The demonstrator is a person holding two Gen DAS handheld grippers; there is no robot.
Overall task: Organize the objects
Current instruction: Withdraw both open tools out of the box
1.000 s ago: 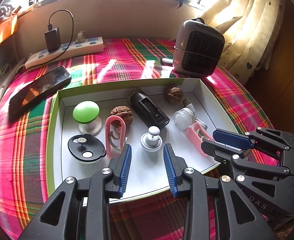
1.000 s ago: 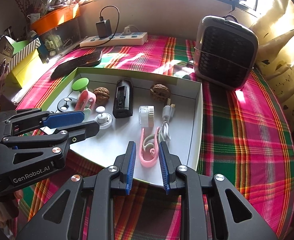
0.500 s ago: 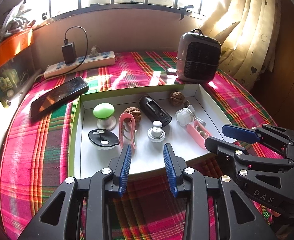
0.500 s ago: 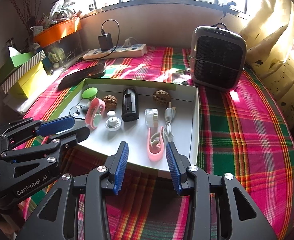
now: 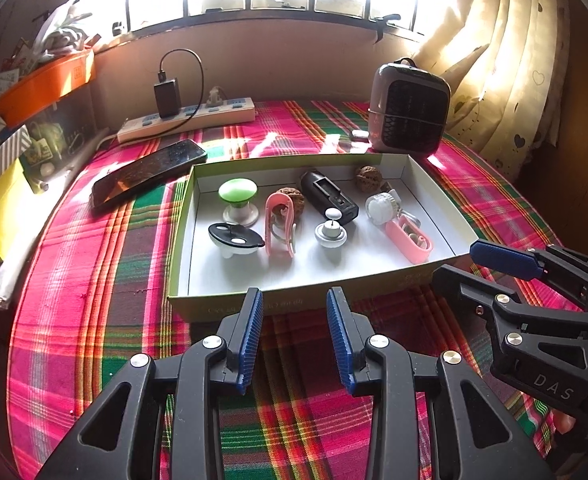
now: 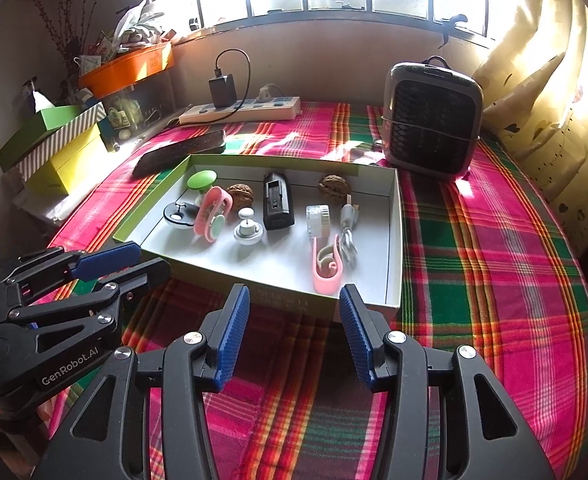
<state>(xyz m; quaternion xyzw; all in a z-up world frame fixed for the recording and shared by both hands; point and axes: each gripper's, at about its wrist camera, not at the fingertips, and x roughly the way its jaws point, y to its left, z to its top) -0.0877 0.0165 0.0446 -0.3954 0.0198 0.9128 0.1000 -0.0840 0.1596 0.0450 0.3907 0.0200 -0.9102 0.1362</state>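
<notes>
A shallow box (image 5: 389, 280), green outside and white inside, lies on the plaid cloth. It holds a green knob (image 5: 238, 192), a black oval piece (image 5: 234, 236), two pink clips (image 5: 280, 220) (image 6: 325, 268), two walnuts, a black device (image 6: 278, 200), a white knob (image 6: 248, 228), a white cap and a cable. My left gripper (image 5: 294, 300) hangs open just short of the box's near wall, with nothing between its fingers. My right gripper (image 6: 294, 296) is beside it, jaws opening and empty, with one pink clip lying just beyond its tips.
A phone (image 5: 150, 172) lies left of the box and a power strip (image 5: 190, 120) with a charger runs along the back wall. A small heater (image 6: 433, 120) stands at the back right. Yellow and green boxes (image 6: 74, 160) crowd the left edge; curtains hang at the right.
Both grippers have drawn back from over the box to its near side. The right jaws have widened and left the pink clip lying in the box.
</notes>
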